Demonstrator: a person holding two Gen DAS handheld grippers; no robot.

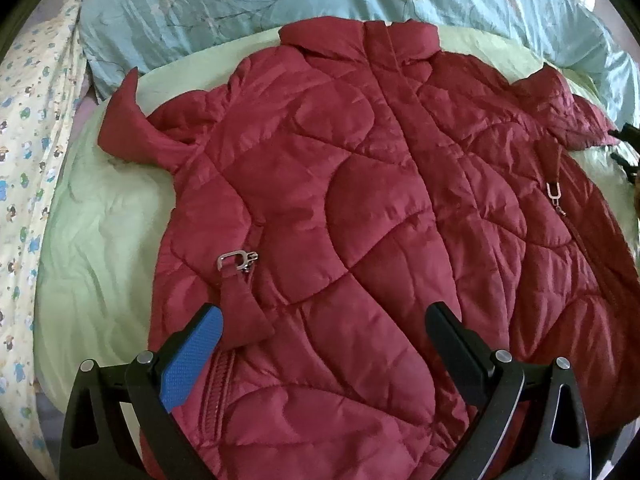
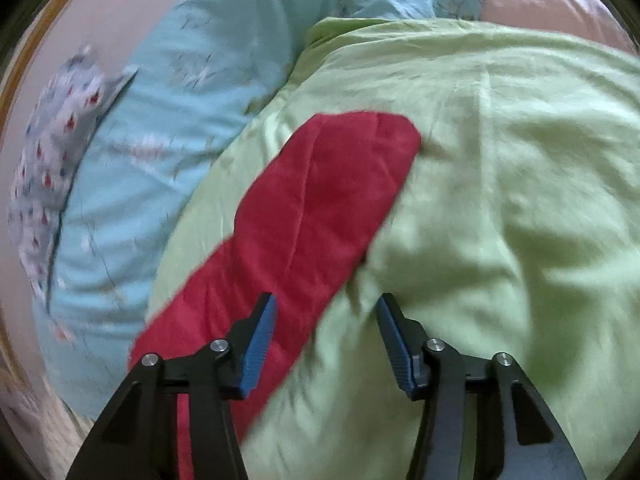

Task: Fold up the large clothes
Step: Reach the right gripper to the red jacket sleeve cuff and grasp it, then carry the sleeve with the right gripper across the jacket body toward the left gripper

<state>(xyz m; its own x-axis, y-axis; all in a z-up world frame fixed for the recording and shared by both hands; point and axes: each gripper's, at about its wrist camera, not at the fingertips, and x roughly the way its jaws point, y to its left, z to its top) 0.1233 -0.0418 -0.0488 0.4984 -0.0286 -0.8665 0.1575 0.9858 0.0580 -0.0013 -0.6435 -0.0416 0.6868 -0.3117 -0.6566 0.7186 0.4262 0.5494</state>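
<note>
Lying spread front-up on the green quilt (image 1: 96, 240), the red jacket (image 1: 360, 208) looks ready for its first fold, so the step in hand seems to be the reach for the sleeves; no fold is made yet.

Starting with the left claw (image 1: 324, 324): its jaws stand wide and hold nothing, hovering over the lower part of the jacket. Just ahead of its left finger lies a fabric tab with a metal buckle (image 1: 236, 261). Further ahead and to the left, a short sleeve (image 1: 132, 128) sticks out onto the quilt. Straight ahead, at the far end, is the collar (image 1: 360, 38), with the blue floral bedding (image 1: 240, 4) beyond it. Ahead and to the right, a second buckle (image 1: 553, 192) hangs below the other shoulder.

The right claw (image 2: 326, 312) is partly open and empty. A red sleeve (image 2: 320, 200) runs from under its left finger away ahead, slanting toward the centre, flat on the quilt; green quilt fills the space between the fingers and to their right.

Next, I judge, the right claw must shift left over the sleeve, pinch its cuff end and carry it across the jacket's body, while the left does likewise or pins the cloth down.

Much is unclear: the right view is smeared by motion, so the sleeve's seams and cuff are vague. The jacket's hem is cut off beneath the left claw, and its right sleeve runs out of that view.
</note>
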